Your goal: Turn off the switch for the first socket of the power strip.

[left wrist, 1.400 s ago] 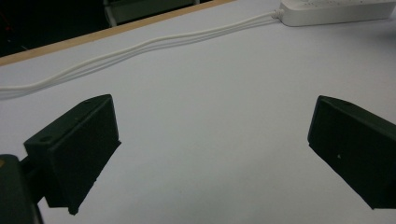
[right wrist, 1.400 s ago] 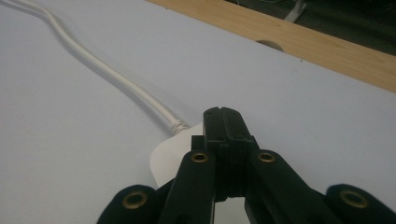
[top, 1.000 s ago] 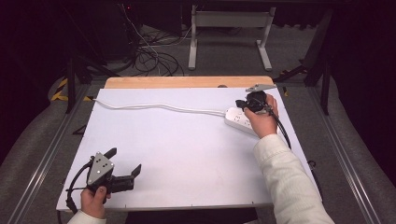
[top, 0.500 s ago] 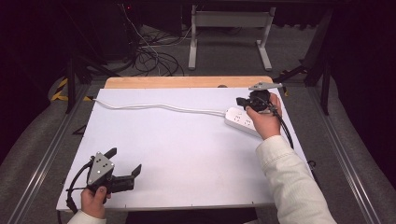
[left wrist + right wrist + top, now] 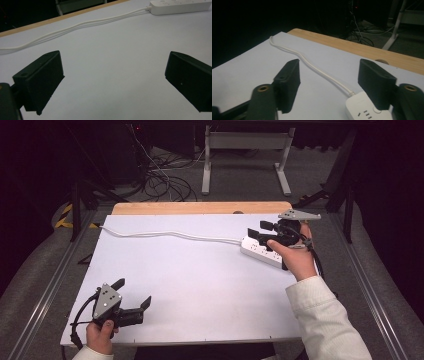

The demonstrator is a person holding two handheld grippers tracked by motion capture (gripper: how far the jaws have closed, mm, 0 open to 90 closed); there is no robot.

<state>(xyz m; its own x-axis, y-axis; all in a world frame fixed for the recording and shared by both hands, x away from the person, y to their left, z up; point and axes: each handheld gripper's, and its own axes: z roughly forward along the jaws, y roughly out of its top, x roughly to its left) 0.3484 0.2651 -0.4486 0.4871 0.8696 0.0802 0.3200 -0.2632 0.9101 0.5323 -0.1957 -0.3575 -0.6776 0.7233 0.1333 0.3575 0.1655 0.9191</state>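
- The right gripper (image 5: 262,230) hangs just above the near end of the power strip (image 5: 261,252), at the far right of the table. Its jaws stand well apart and have just been opening; nothing is between them, and the pads press on nothing.
- In the right gripper view the strip's end (image 5: 365,108) lies low down, beside the right-hand jaw, and its cord runs off between the two jaws.
- The right hand (image 5: 295,260) covers the strip's other end, so that part is hidden.
- The left gripper (image 5: 133,306) rests low at the near left corner of the table, well apart from the strip. Its jaws are spread wide with bare white surface between them.
- The left hand (image 5: 100,336) grips its body; a black cable (image 5: 79,320) loops from it at the table's edge.
- Nothing lies on the table between the two grippers.
- The power strip is white, long and flat, lying at an angle on the white table top (image 5: 200,285). Small dark socket slots mark its top face, and there is a round button near the end.
- The white cord (image 5: 170,235) leaves the strip's end and snakes leftward in gentle curves to the far left edge of the table.
- Along the far side a strip of bare wood (image 5: 200,208) borders the white surface.
- Beyond the table, on the dark floor, are a tangle of black cables (image 5: 165,182) and a pale metal frame (image 5: 245,150).
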